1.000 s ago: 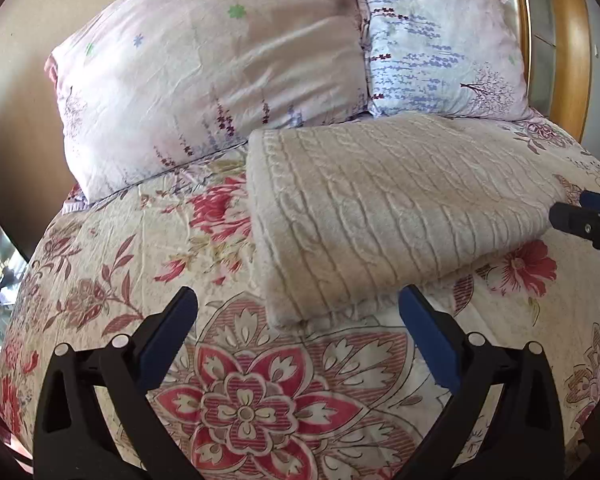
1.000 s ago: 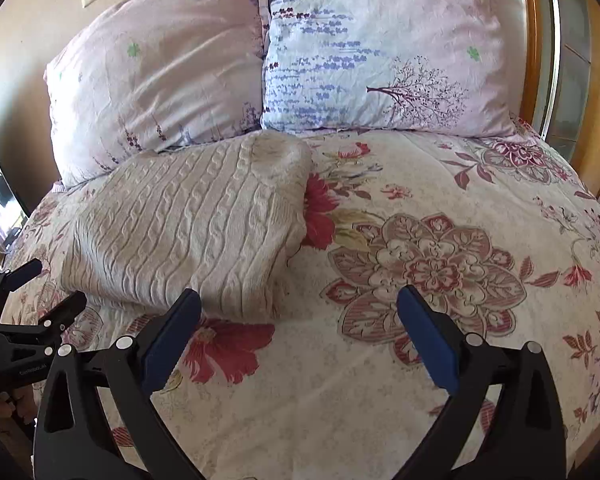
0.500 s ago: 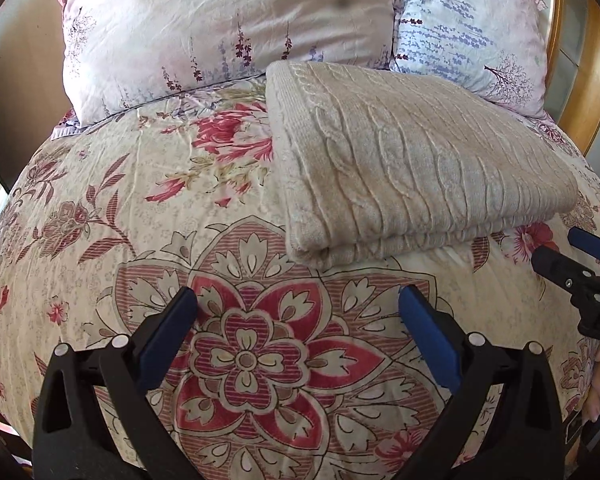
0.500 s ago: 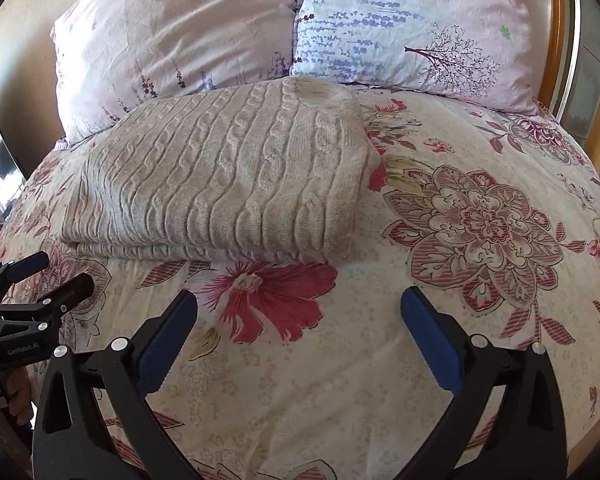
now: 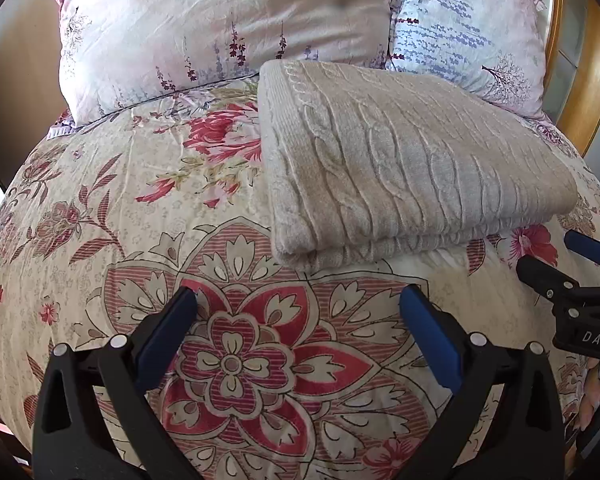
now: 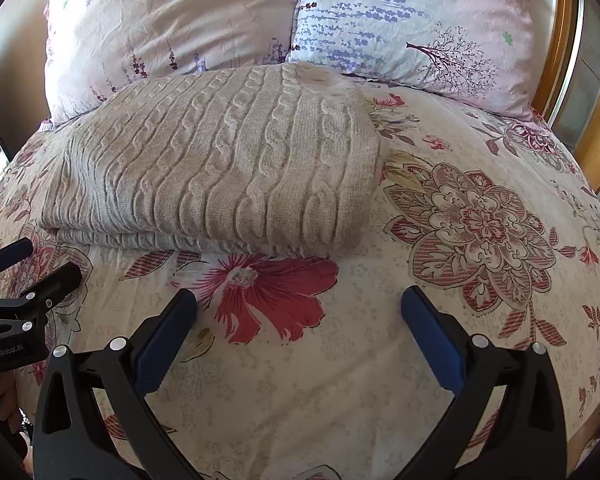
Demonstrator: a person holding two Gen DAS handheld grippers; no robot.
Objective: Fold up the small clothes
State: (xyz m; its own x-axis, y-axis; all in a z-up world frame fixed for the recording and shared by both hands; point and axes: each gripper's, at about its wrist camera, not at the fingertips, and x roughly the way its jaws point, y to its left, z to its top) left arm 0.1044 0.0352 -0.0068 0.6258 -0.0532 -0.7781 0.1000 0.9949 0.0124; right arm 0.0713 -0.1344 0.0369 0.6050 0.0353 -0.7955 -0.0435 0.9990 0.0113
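A beige cable-knit sweater lies folded into a thick rectangle on the floral bedspread, its far edge against the pillows. My left gripper is open, hovering over the bedspread just short of the sweater's near left corner, holding nothing. In the right wrist view the same sweater fills the left middle. My right gripper is open too, apart from the sweater's near edge, over a red flower print. Each gripper shows at the edge of the other's view: the right gripper and the left gripper.
Two pillows lean at the head of the bed: a pink one and a lilac-printed one. A wooden headboard rises at the right. Bare bedspread lies right of the sweater.
Both grippers have drawn back from the sweater toward the bed's near side and tilted down. The folded sweater has stayed in place. Both stay open.
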